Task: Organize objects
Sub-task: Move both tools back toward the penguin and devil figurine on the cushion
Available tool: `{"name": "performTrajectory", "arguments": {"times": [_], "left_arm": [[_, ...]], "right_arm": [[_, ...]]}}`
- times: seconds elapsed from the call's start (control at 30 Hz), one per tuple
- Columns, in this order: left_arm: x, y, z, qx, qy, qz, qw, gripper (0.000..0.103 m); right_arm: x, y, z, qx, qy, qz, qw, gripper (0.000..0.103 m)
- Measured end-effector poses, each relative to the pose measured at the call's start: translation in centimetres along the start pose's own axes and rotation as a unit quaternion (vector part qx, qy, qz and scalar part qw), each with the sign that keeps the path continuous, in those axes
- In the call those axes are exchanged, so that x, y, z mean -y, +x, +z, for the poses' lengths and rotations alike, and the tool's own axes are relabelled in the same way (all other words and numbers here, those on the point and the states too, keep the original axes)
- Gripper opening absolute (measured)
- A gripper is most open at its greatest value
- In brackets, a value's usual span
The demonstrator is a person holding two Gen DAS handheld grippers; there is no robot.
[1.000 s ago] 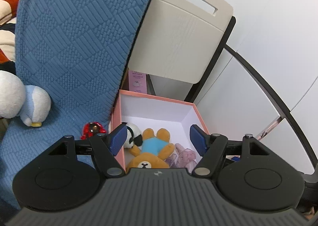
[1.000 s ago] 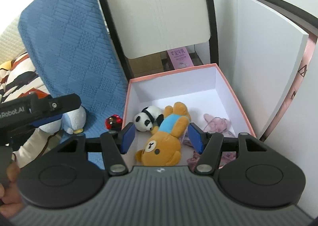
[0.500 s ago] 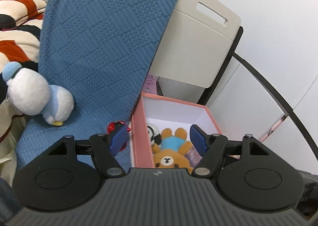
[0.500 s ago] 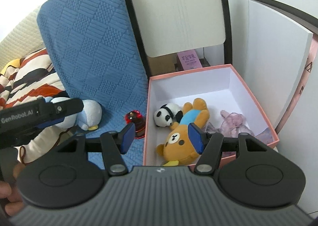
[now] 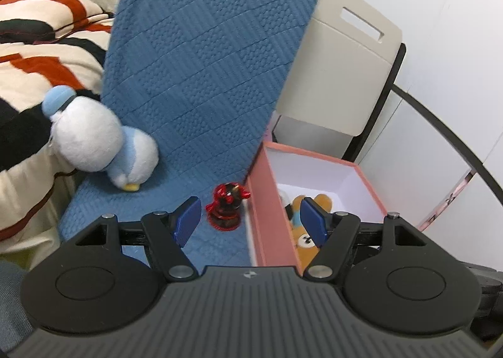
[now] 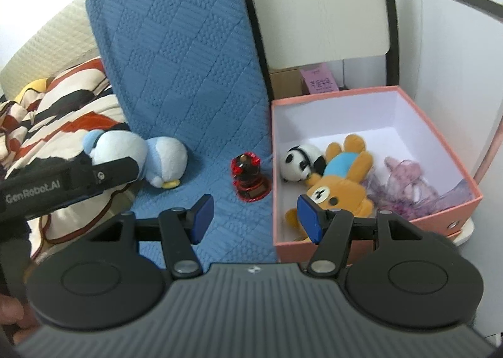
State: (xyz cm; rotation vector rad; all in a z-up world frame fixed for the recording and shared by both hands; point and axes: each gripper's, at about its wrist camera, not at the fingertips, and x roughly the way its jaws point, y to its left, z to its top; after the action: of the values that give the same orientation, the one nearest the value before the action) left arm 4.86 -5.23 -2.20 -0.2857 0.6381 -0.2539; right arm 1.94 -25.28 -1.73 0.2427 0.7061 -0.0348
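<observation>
A pink box [image 6: 371, 93] with a white inside holds a panda plush [image 6: 297, 162], a brown bear in a blue shirt [image 6: 338, 183] and a purple plush [image 6: 405, 186]. It also shows in the left wrist view [image 5: 270, 216]. A small red and black figure [image 6: 250, 177] stands on the blue quilt [image 6: 188, 75] just left of the box, also in the left wrist view [image 5: 227, 207]. A blue and white penguin plush [image 6: 138, 158] lies further left, also in the left wrist view [image 5: 100, 141]. My left gripper [image 5: 250, 224] is open and empty near the figure. My right gripper [image 6: 254, 216] is open and empty.
A beige chair back [image 5: 342, 65] stands behind the box. A striped blanket [image 6: 50, 106] lies at the left. A pink carton [image 6: 319, 82] sits behind the box. White cabinet panels [image 5: 440, 59] are at the right. The left gripper's body [image 6: 63, 183] crosses the right wrist view.
Both grippers have pulled back and shifted left from over the box. The red figure and penguin now sit nearer the middle of both views. Both stay open.
</observation>
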Motion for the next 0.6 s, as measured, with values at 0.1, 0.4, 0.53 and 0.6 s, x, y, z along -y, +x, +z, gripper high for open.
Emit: {"name": "performTrajectory", "arguments": {"times": [0.1, 0.4, 0.53, 0.6], "left_arm": [[-1.1, -0.3, -0.9, 0.003, 0.006, 0.013, 0.9999, 0.074], [-4.6, 1.4, -1.4, 0.026, 0.02, 0.052, 0.9981, 0.079], [-6.3, 4.0, -1.5, 0.03, 0.011, 0.067, 0.9972, 0.087], [-7.3, 5.3, -1.7, 0.034, -0.003, 0.068, 0.9971, 0.092]], "right_arm": [[-0.5, 1.1, -0.5, -0.008, -0.007, -0.003, 1.0, 0.061], [-1.7, 5.2, -0.4, -0.016, -0.028, 0.003, 0.999, 0.061], [-1.9, 7.5, -0.2, -0.018, -0.038, 0.008, 0.999, 0.062], [-1.9, 8.6, -0.2, -0.018, -0.05, 0.008, 0.999, 0.063]]}}
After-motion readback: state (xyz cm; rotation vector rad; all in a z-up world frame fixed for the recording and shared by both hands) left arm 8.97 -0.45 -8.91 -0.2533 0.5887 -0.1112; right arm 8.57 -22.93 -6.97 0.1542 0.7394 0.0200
